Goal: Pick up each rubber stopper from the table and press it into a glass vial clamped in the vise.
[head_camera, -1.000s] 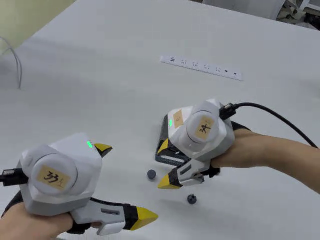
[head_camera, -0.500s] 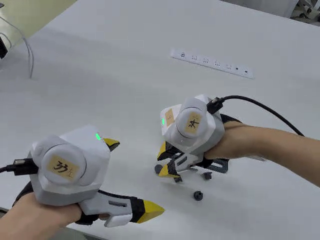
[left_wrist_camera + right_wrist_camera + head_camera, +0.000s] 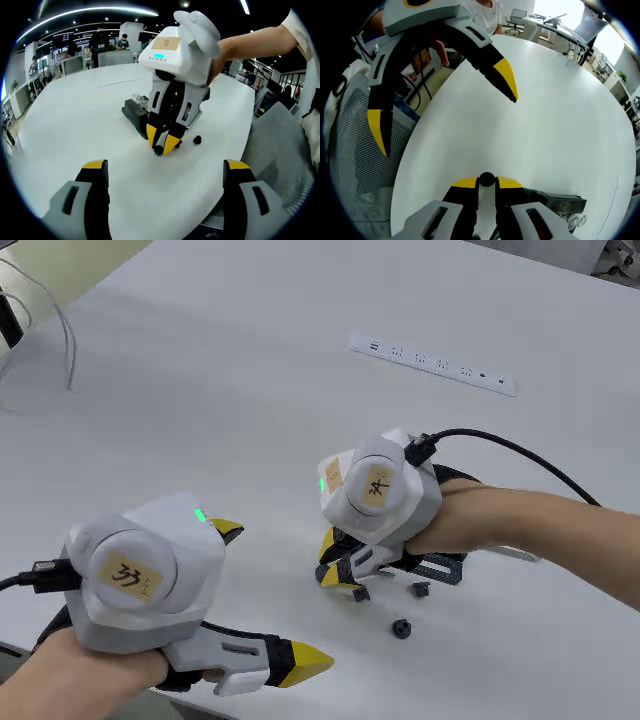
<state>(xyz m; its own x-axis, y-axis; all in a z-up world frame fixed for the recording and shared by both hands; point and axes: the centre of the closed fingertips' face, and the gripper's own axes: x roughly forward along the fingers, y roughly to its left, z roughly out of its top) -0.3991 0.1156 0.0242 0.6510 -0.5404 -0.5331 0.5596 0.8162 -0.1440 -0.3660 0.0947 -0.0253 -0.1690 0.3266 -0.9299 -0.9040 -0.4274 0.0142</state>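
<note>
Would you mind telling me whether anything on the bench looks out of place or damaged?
Nothing stands out. The vise sits flat on the white table, a loose stopper lies near it as expected, and the right gripper is shut on a second stopper. No spill or breakage shows.

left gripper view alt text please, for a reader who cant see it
The right tongs, held in a person's hand, point down at the white table and pinch a dark rubber stopper. A second stopper lies beside them, the black vise with glass vials sits behind, and the left tongs stand open in the foreground.
</note>
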